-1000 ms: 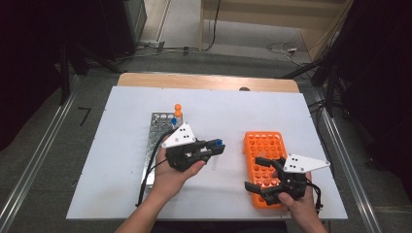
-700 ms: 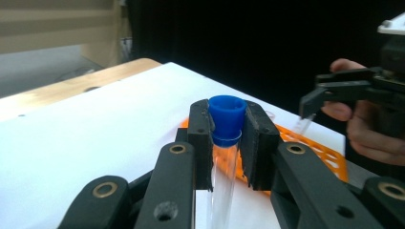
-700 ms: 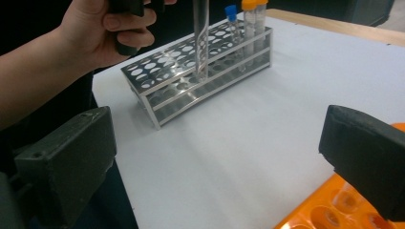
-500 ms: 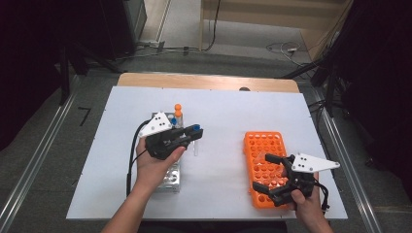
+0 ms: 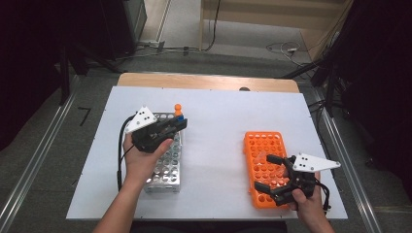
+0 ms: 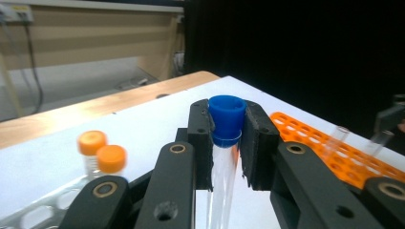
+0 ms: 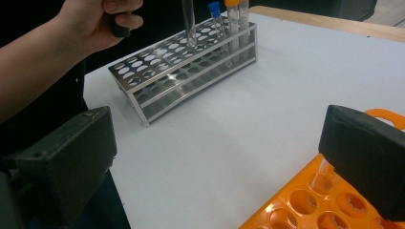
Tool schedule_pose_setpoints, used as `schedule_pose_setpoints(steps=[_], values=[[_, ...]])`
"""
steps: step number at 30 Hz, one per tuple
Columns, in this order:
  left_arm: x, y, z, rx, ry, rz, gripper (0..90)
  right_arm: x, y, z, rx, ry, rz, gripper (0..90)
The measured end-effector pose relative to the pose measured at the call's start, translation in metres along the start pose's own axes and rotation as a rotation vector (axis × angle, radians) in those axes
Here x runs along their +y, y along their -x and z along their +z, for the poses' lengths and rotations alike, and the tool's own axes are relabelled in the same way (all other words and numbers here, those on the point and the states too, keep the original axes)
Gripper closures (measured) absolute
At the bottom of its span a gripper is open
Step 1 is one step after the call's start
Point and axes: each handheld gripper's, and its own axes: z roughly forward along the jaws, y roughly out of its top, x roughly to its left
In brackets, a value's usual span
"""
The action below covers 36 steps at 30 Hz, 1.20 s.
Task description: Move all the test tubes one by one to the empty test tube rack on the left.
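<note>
A white desk [image 5: 214,145] is carrying two racks: a metal rack [image 5: 167,167] on the left and an orange rack [image 5: 265,145] on the right, well apart. The person's left gripper [image 5: 180,124] is hovering over the far end of the metal rack, its fingers [image 6: 199,138] clamping a clear tube with a blue cap [image 6: 226,119] just under the cap, the tube hanging upright over the holes. Beside it, orange-capped tubes [image 6: 111,159] are standing in the rack's far end. The right gripper [image 5: 267,172] is resting over the near part of the orange rack, fingers spread wide and holding nothing. It looks like the placing step: next, the tube's tip needs lining up with a free hole, then lowering straight before letting go.
</note>
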Motion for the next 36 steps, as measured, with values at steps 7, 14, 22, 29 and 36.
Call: schedule_pose_setpoints(steps=[7, 14, 22, 29, 36], values=[[-0.007, -0.009, 0.001, 0.067, 0.047, 0.018, 77.1, -0.001, 0.001, 0.000, -0.008, 0.001, 0.005, 0.0], [-0.014, -0.017, 0.003, 0.121, 0.087, 0.026, 77.1, -0.002, 0.001, 0.000, -0.013, -0.004, 0.007, 0.0], [-0.023, -0.017, 0.012, 0.168, 0.074, 0.043, 77.1, -0.003, 0.002, 0.001, -0.022, -0.013, 0.008, 0.0], [-0.027, -0.016, 0.013, 0.203, -0.009, 0.012, 77.0, -0.004, 0.002, 0.000, -0.026, -0.011, 0.009, 0.0], [-0.030, -0.015, 0.017, 0.211, -0.113, 0.011, 76.8, -0.005, 0.003, -0.002, -0.035, -0.010, 0.010, 0.0]])
